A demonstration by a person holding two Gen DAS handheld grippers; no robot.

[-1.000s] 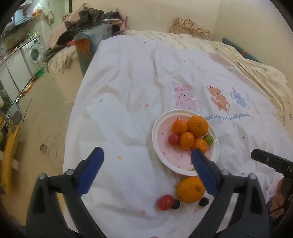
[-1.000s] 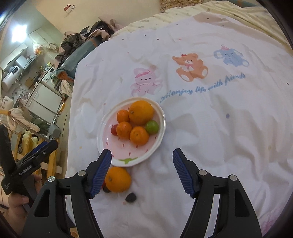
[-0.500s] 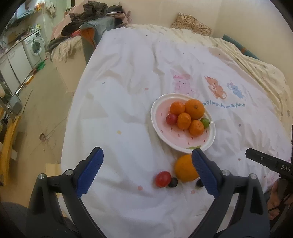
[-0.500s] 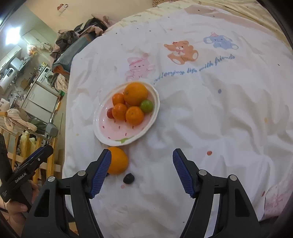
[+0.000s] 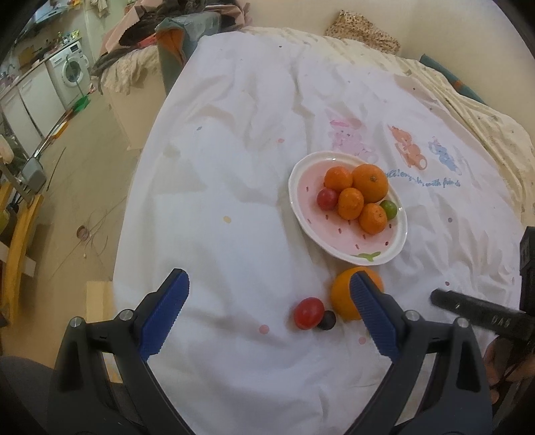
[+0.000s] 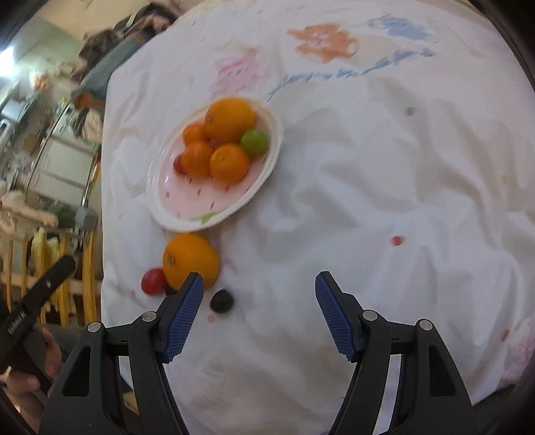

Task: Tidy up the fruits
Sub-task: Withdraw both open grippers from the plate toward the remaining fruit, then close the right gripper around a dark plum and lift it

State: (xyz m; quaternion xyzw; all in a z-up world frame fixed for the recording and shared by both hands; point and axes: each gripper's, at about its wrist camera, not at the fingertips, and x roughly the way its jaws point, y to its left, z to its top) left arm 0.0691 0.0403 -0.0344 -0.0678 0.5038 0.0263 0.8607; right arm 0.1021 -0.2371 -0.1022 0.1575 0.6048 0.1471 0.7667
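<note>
A pink-and-white plate (image 5: 398, 246) (image 6: 157, 207) on the white bedsheet holds several oranges, a red tomato (image 5: 326, 198) and a green fruit (image 5: 389, 209) (image 6: 255, 142). On the sheet in front of the plate lie a loose orange (image 5: 342, 294) (image 6: 190, 259), a red tomato (image 5: 308, 313) (image 6: 152, 281) and two small dark fruits (image 5: 327, 320) (image 6: 221, 300). My left gripper (image 5: 267, 313) hovers open above the loose tomato, its right finger overlapping the loose orange. My right gripper (image 6: 259, 314) is open and empty, just right of the dark fruit.
The white sheet (image 5: 234, 200) with cartoon animal prints covers a bed; its left edge drops to the floor (image 5: 83, 200). A washing machine (image 5: 72, 72) and piled clothes (image 5: 150, 30) are at the back left. A hand holds the other gripper at the frame edge (image 6: 30, 338).
Both grippers have sunk toward the sheet and drawn back; the plate slid up and away in both views. The loose orange and tomato now sit between the left fingers. Both stay open.
</note>
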